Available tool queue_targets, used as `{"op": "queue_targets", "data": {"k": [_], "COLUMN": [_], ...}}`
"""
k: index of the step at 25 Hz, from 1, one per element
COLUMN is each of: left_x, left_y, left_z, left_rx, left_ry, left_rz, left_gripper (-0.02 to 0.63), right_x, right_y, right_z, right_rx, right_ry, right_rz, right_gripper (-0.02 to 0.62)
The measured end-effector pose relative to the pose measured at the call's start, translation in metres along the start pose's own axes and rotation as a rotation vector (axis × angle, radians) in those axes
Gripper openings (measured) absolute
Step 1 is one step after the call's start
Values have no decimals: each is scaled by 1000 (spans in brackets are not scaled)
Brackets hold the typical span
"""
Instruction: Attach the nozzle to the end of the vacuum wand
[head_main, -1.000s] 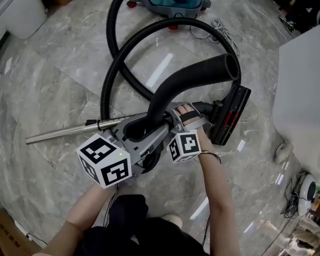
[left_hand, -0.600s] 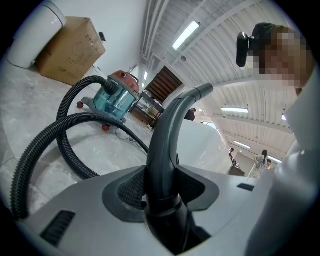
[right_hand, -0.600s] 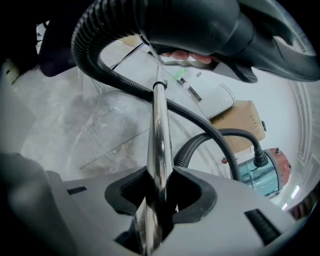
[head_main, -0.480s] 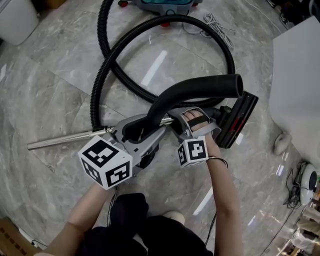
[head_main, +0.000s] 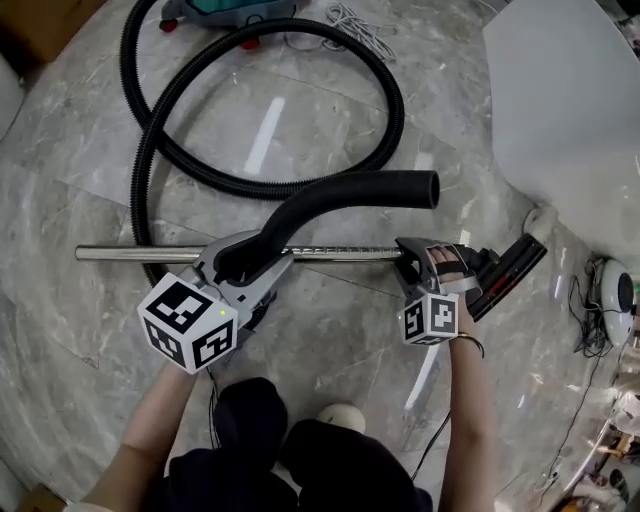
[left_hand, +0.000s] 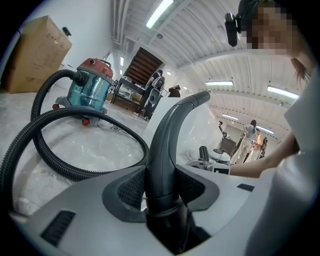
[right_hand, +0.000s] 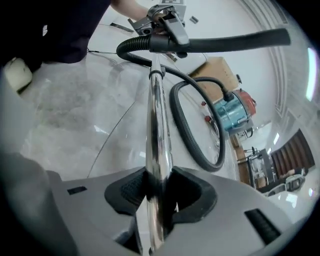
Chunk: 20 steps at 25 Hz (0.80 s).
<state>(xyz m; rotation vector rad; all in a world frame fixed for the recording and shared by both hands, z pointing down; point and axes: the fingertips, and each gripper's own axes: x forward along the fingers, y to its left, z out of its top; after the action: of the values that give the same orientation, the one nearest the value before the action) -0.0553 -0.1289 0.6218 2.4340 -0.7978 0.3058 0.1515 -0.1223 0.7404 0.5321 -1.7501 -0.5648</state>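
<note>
Fingers (left_hand: 75, 217) on my left gripper (left_hand: 162, 195) are spread pretty wide but they're not empty. Both are pressed onto the fat black handle tube (head_main: 360, 188), right where it runs into the ribbed hose (head_main: 400, 105). Over on the right gripper (right_hand: 157, 192) the fingers (right_hand: 90, 210) have just been closing, and the shiny metal wand (head_main: 330, 253) is between them, pinched from both sides (so yeah, both tools have something in them). From the head view the wand runs straight across over the marble floor (head_main: 90, 330), from its bare left end, under my left gripper, over to my right one, which has it near the right end. The handle tube curves up out of the left jaws and arches over the wand, open mouth pointing right. The nozzle (head_main: 515, 270) is the black head with a bit of red on it, sitting slantwise just past my right hand (head_main: 445, 262), off the wand's right end. Can't tell if the wand tip is touching it, my hand and the gripper are in the way. Hose loops around on the floor behind all this and leads to the teal vacuum canister (left_hand: 92, 90), with a cardboard box (left_hand: 42, 50) beyond that.
</note>
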Motion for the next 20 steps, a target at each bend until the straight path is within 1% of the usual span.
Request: {"op": "queue_targets", "data": {"k": [3, 5, 10, 14, 18, 20], "left_x": [1, 3, 2, -4, -15, -24], "left_y": [-1, -1, -1, 6, 15, 28], "left_z": [-8, -13, -20, -36, -52, -58], "left_rx": [23, 33, 55, 127, 197, 259], "left_ry": [35, 52, 87, 151, 229, 280], "left_rz": [-1, 3, 18, 51, 75, 109], "left_gripper": [181, 181, 180, 179, 179, 179], "right_x": [-27, -45, -82, -104, -133, -151], "right_y": [17, 28, 54, 79, 102, 109], "right_z": [-40, -64, -117, -152, -180, -190], "right_rx": [98, 146, 208, 212, 267, 296], "right_ry": [52, 81, 146, 222, 257, 271], "right_rz": [-19, -20, -1, 4, 3, -10], "right_gripper": [146, 146, 146, 146, 146, 146]}}
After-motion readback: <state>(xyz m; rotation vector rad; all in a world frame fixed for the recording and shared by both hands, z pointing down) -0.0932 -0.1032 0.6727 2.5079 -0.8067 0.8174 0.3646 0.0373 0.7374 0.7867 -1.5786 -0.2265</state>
